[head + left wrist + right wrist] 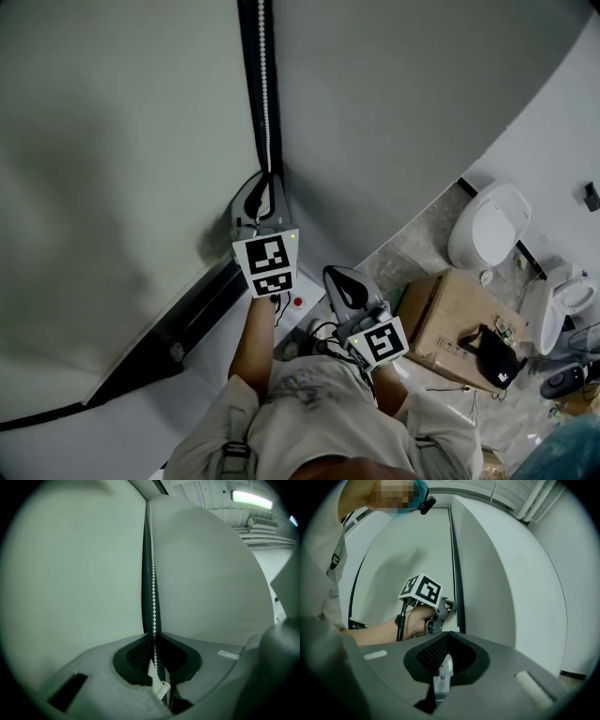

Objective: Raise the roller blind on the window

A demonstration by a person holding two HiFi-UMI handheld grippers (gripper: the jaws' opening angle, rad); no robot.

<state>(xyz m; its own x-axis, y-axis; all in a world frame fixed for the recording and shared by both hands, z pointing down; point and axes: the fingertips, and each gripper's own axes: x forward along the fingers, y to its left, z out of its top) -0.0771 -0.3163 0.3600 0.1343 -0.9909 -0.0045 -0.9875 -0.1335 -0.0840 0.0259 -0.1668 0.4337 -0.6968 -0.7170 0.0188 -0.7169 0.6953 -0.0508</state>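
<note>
The pale roller blind [122, 159] hangs fully down over the window, beside a dark vertical frame strip [251, 84]. A white bead chain [264, 94] runs down that strip. My left gripper [266, 199] is raised against the strip and is shut on the chain. In the left gripper view the bead chain [152, 573] drops straight into the closed jaws of the left gripper [154, 641]. My right gripper [343, 284] hangs lower and off the wall, shut with nothing seen in it. The right gripper view shows the left gripper [446, 605] at the bead chain [453, 564], beyond the right gripper [449, 635].
A dark sill bar [178, 342] slants below the blind. On the floor to the right are a cardboard box [450, 314] with a black bag [497, 361] on it, two white toilets [487, 223] [558, 302], and shoes at the edge. A plain wall [412, 103] stands right of the chain.
</note>
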